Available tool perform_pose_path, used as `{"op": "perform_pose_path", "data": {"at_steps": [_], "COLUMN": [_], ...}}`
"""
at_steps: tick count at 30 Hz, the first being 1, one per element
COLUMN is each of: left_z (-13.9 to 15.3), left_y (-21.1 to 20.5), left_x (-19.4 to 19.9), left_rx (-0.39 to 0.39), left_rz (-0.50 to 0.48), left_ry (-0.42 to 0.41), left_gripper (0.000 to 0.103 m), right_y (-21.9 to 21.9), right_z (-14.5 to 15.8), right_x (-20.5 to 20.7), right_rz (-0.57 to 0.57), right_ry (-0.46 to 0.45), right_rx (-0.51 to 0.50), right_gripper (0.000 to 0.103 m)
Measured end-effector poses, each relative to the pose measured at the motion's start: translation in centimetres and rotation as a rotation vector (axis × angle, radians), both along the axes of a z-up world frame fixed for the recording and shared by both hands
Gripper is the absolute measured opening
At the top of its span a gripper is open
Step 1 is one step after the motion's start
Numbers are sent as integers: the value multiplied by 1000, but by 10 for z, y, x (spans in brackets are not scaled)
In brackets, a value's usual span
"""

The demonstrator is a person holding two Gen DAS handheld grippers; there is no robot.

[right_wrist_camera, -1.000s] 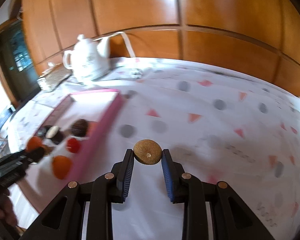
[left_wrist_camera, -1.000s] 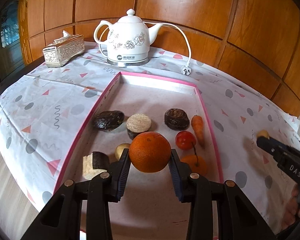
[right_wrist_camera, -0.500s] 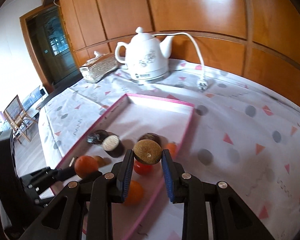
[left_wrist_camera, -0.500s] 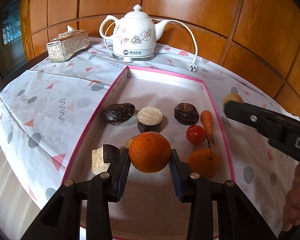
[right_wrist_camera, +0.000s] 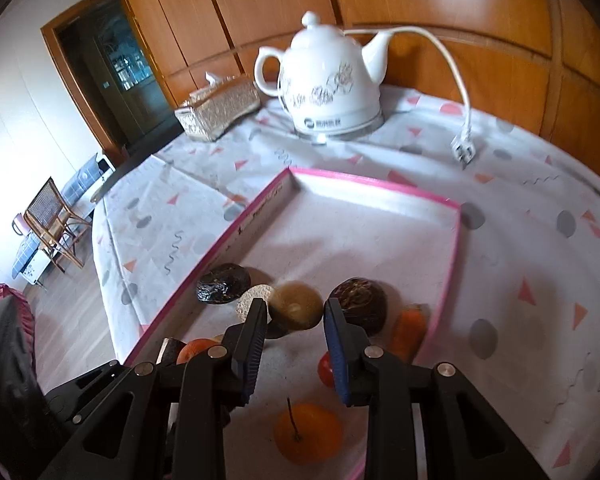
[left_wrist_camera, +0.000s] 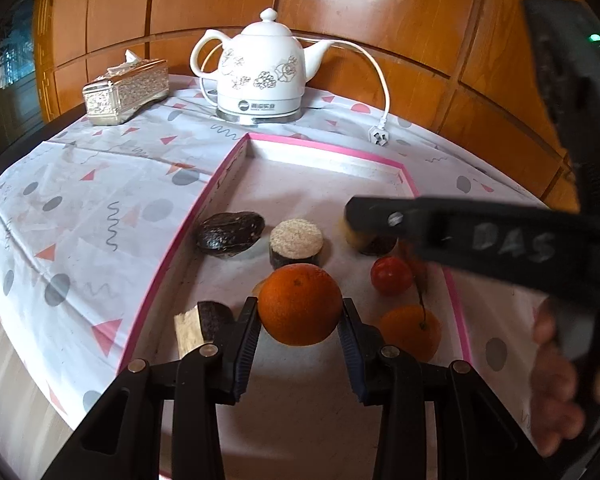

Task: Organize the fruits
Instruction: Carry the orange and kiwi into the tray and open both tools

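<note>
A: Pink-rimmed shallow cardboard tray [left_wrist_camera: 220,176] on the patterned surface; my left jaws clamp the round orange [left_wrist_camera: 300,304] above its near end.

B: Right gripper [right_wrist_camera: 296,312]?

A: Nearer the open middle, jaws clamped on a small round tan-brown fruit [right_wrist_camera: 294,308], open tray floor just beyond. Counted lying in the tray: two dark lumps, one tomato, one carrot, one tangerine.

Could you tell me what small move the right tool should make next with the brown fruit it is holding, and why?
Probably lower it onto bare tray floor and then open. The right tool is shut on the brown round fruit, held over the pink-rimmed tray just above the other pieces, and open floor shows behind the dark wrinkled fruit.
</note>
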State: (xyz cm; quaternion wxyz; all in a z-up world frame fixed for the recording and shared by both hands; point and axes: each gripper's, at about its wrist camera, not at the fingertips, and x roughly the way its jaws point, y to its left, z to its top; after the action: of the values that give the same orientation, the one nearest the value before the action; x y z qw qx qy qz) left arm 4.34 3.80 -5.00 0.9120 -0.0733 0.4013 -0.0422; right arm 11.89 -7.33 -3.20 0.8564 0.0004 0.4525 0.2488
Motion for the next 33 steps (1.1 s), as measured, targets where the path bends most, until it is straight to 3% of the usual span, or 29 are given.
{"op": "perform_pose_path", "data": {"at_steps": [9,13,24,28,33], "left_z": [-6,-3,0,5,11], "left_y": [-5,-11,-15,-14,-14], "left_x": [12,13,15,13,11], "left_rx": [-3,23,33,47,47], "left_rz": [2,-7,4,17,21], "left_ry": [32,6,8,-10,-21], "left_gripper": [40,48,50,62,64], "right_y": [-9,-19,-32,-36,-40], "right_z": [-10,-7,-2,3,7], "right_x": [-1,-4,-12,-17,-23], "right_rz": [-27,-54,-102,-113,-132], "right_ry": [15,9,-18,-34,-53], "right_rx": [1,21,17,18,17], "right_gripper": [30,30,30,30,30]}}
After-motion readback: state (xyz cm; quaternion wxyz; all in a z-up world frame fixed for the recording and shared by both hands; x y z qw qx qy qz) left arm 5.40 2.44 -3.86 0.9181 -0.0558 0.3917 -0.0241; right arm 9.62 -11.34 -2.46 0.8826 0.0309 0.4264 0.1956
